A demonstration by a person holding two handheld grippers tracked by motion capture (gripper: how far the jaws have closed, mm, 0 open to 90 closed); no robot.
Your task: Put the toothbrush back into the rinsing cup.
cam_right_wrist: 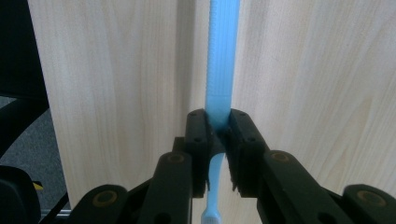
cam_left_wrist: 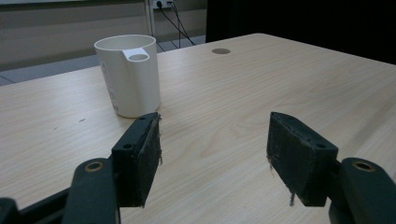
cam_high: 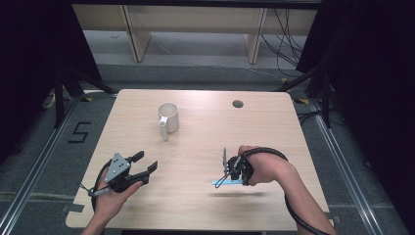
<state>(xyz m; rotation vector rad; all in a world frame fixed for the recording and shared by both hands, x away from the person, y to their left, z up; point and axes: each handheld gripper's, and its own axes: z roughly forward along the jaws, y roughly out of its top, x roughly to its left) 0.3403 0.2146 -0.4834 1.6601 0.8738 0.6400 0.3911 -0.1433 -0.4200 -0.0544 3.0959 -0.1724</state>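
One step looks done: right gripper (cam_right_wrist: 218, 135) is clamped on blue toothbrush (cam_right_wrist: 221, 60) above table (cam_high: 205, 205), while left gripper (cam_left_wrist: 212, 154), jaws wide w/ nothing between, faces white cup (cam_left_wrist: 128, 74), so drop-in probably remains.

My left gripper (cam_left_wrist: 215, 158) rises from the bottom of the frame with its 2 black jaws spread wide and nothing but bare wood between them. Each jaw ends in a dark, worn pad, and the pad edges look frayed. In the upper left of the frame a white cup (cam_left_wrist: 128, 74) stands upright on the light wooden table (cam_left_wrist: 280, 79), its handle turned toward me. It sits just beyond my left jaw, apart from it. A small round hole (cam_left_wrist: 221, 51) marks the tabletop near the top centre.
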